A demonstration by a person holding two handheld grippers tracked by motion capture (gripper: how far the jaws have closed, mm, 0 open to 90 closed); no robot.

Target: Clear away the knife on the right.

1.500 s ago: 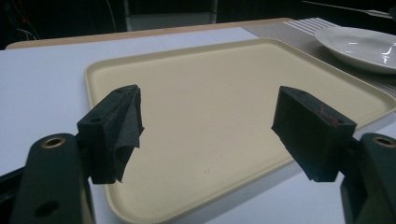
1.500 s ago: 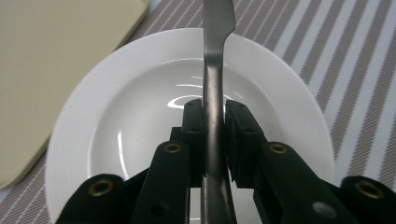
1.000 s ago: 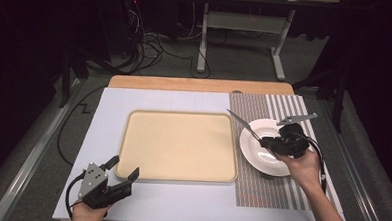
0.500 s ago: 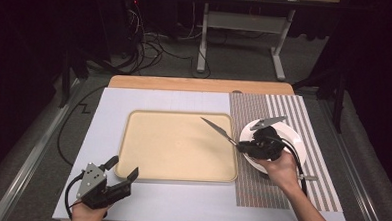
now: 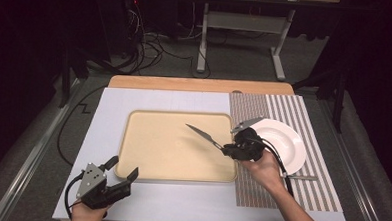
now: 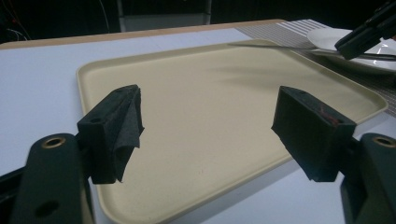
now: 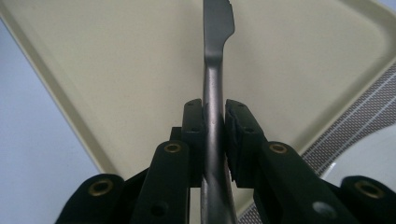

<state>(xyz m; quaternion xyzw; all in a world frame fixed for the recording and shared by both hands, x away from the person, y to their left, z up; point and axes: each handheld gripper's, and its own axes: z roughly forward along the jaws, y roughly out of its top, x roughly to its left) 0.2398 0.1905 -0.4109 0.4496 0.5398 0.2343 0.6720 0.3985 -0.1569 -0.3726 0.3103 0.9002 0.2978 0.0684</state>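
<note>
Holding a knife (image 5: 203, 135) by its handle, the right gripper (image 5: 228, 150) has its jaws clamped tight on the metal and hangs over the tray's (image 5: 132, 158) right edge, blade pointing out above the tray's middle, clear of the surface. The white plate (image 5: 288, 139) sits on the striped mat (image 5: 284, 107) at the tabletop's right side, just behind that hand. The left gripper (image 5: 124, 170) rests near the tray's front left corner, jaws spread wide and empty. Judging by this, the knife is lifted and partway across; setting it down on the tray is left. A thin utensil (image 5: 301, 177) by the plate's front rim is too small to identify, and the knife's handle end is cut off in the right gripper view.
</note>
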